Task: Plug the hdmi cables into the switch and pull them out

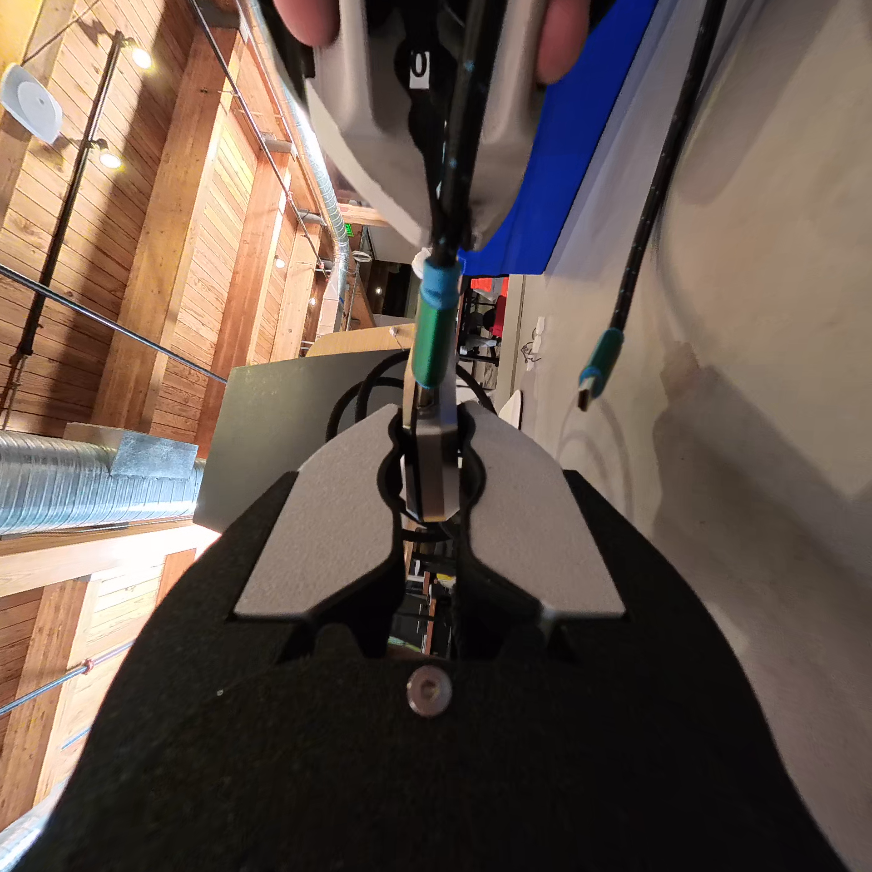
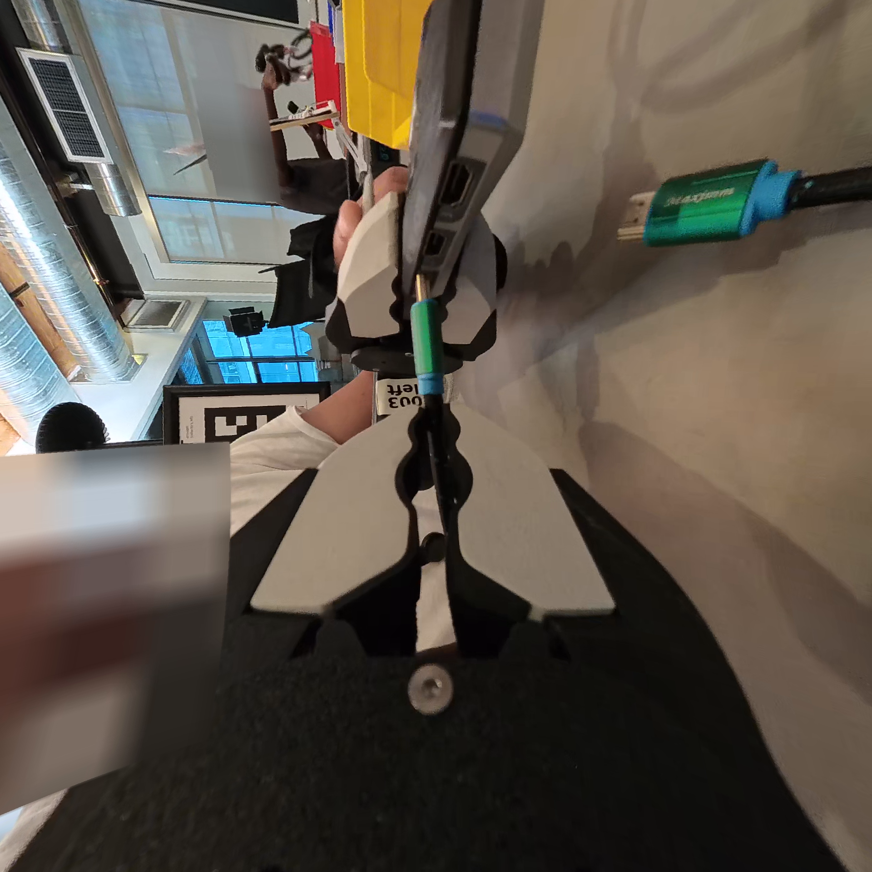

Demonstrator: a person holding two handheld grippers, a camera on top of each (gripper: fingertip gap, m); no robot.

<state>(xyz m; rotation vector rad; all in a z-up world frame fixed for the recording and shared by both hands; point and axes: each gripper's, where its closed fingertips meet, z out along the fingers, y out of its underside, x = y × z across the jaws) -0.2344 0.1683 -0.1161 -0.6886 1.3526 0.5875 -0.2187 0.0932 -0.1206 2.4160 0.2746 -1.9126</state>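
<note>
My left gripper [image 1: 431, 415] is shut on the grey switch [image 1: 431, 472], which I see edge-on and held off the table. A green HDMI plug [image 1: 431, 339] with a blue collar meets the switch's end, its metal tip still partly showing. In the right wrist view my right gripper [image 2: 433, 420] is shut on that plug's black cable [image 2: 436, 472], just behind the plug [image 2: 427, 339]. The switch [image 2: 453, 141] shows open ports on its side, and the left gripper's fingers [image 2: 373, 264] clamp it. A second green HDMI plug [image 2: 708, 207] lies loose on the table; it also shows in the left wrist view [image 1: 597, 368].
The pale grey table [image 1: 755, 424] runs along the right. A blue sheet [image 1: 566, 165] lies at its far end. A yellow bin [image 2: 377, 61] and a red bin [image 2: 325, 71] stand beyond the switch. A person's white sleeve [image 2: 278, 453] is close on the left. One gripper's finger ends stand about 7 cm off the other's.
</note>
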